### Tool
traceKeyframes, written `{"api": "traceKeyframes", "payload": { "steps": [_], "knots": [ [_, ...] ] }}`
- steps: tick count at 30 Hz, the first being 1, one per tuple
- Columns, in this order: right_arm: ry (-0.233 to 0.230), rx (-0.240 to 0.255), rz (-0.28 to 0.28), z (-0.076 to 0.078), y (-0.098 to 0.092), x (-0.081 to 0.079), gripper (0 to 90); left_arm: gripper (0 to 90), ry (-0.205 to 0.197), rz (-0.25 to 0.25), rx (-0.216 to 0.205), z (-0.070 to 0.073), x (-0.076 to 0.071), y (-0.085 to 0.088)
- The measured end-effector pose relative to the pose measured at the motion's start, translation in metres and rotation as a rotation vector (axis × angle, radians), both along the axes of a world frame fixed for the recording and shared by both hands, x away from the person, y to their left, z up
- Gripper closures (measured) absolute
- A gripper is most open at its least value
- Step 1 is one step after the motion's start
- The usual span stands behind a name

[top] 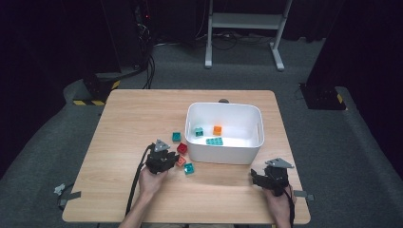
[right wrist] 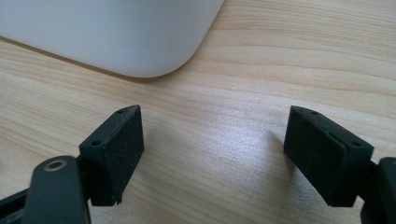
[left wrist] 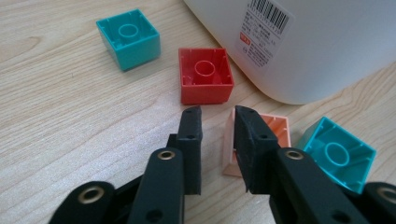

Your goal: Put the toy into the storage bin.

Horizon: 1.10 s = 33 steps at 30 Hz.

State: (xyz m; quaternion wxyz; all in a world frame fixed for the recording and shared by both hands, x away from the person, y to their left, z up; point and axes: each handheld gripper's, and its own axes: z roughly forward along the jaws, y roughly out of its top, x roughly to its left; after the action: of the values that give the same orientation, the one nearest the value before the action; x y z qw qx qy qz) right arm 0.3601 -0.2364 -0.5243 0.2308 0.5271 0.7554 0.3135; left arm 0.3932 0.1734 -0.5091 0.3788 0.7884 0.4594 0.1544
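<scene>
Left gripper (left wrist: 218, 116) low at centre frame, jaws narrowed with a gap, closed on nothing. Peach block (left wrist: 275, 133) just right of the tips, one wall behind the right jaw, between red block (left wrist: 205, 77) and teal block (left wrist: 336, 151).

From my seat the light wooden table (top: 133, 114) sits on grey carpet (top: 180, 76). Black curtains (top: 57, 33) darken both upper corners, and a white metal stand (top: 244, 21) sits top centre, with cables (top: 147, 57) trailing upper left.
</scene>
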Motion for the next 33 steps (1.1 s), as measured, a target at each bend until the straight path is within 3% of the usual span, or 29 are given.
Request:
{"api": "traceKeyframes", "payload": {
  "steps": [10,19,22,24,33],
  "knots": [
    [0.000,0.000,0.000,0.000,0.000,0.000,20.2,86.6,-0.015,-0.015,0.024,0.001,-0.002,-0.001],
    [0.000,0.000,0.000,0.000,0.000,0.000,20.2,87.7,-0.022,-0.024,0.035,0.004,-0.005,-0.001],
    [0.000,0.000,0.000,0.000,0.000,0.000,20.2,87.7,-0.040,-0.016,0.005,0.009,-0.006,0.003],
    [0.001,0.001,-0.001,0.000,0.000,0.000,20.2,87.6,-0.028,-0.010,-0.015,0.012,-0.007,0.006],
    [0.002,0.002,-0.003,0.000,0.000,0.000,20.2,87.5,-0.033,-0.014,-0.041,0.024,-0.011,0.015]
  ]
}}
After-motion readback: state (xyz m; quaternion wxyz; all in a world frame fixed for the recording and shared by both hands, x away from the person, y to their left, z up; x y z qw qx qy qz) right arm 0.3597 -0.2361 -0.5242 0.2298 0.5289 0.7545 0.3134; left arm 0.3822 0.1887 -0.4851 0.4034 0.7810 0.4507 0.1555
